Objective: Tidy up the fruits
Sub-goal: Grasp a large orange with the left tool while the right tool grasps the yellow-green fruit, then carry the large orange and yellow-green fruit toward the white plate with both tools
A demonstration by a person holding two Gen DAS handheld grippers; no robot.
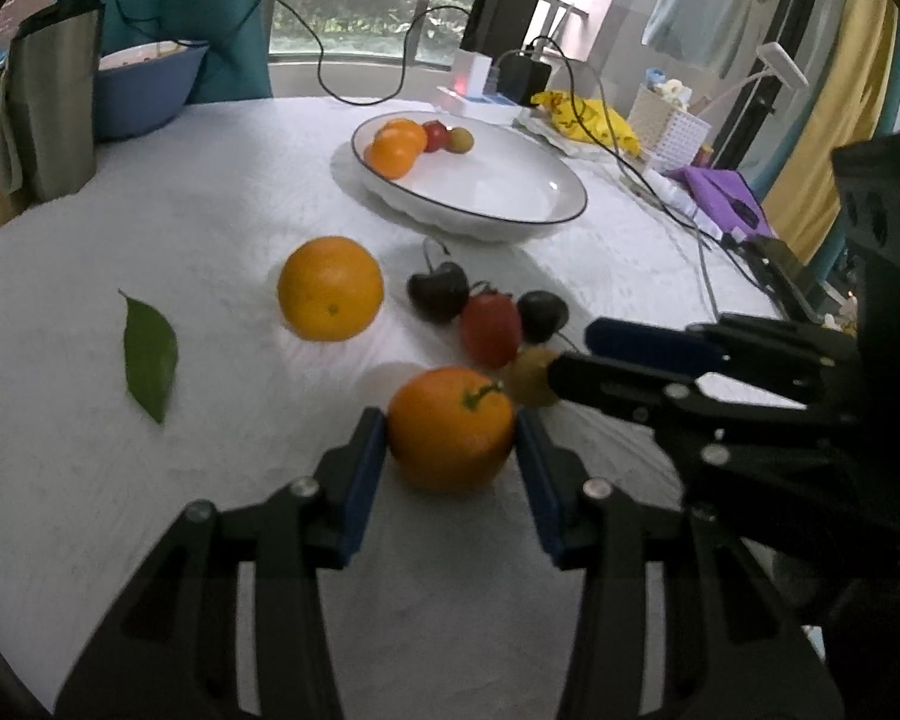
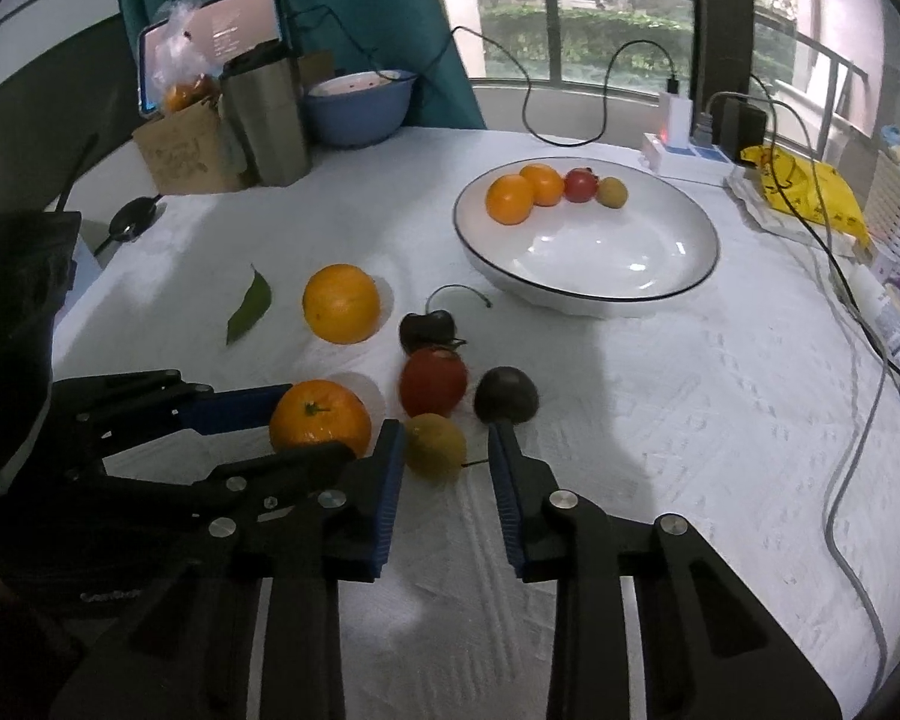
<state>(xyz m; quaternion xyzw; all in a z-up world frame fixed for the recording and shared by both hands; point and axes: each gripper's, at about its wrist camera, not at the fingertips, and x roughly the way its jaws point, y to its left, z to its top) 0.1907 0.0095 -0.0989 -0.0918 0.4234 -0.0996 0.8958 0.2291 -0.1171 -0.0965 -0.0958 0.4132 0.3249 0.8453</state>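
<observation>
My left gripper (image 1: 450,438) is closed around a stemmed orange (image 1: 450,427) on the white cloth; both blue pads touch its sides. My right gripper (image 2: 447,450) is open around a small yellow-green fruit (image 2: 435,447), not touching it. Just beyond lie a red tomato (image 2: 433,381), two dark cherries (image 2: 506,394) (image 2: 426,329) and a second orange (image 2: 341,303). The white plate (image 2: 678,282) farther back holds two oranges (image 2: 510,198), a red tomato (image 2: 580,185) and a small yellow-green fruit (image 2: 612,192). The right gripper also shows in the left wrist view (image 1: 576,354).
A green leaf (image 1: 149,354) lies on the cloth at left. A steel tumbler (image 2: 267,117), cardboard box (image 2: 183,150) and blue bowl (image 2: 357,105) stand at the back left. A power strip (image 2: 690,150), cables, a yellow bag (image 2: 804,192) and a white basket (image 1: 669,126) line the right.
</observation>
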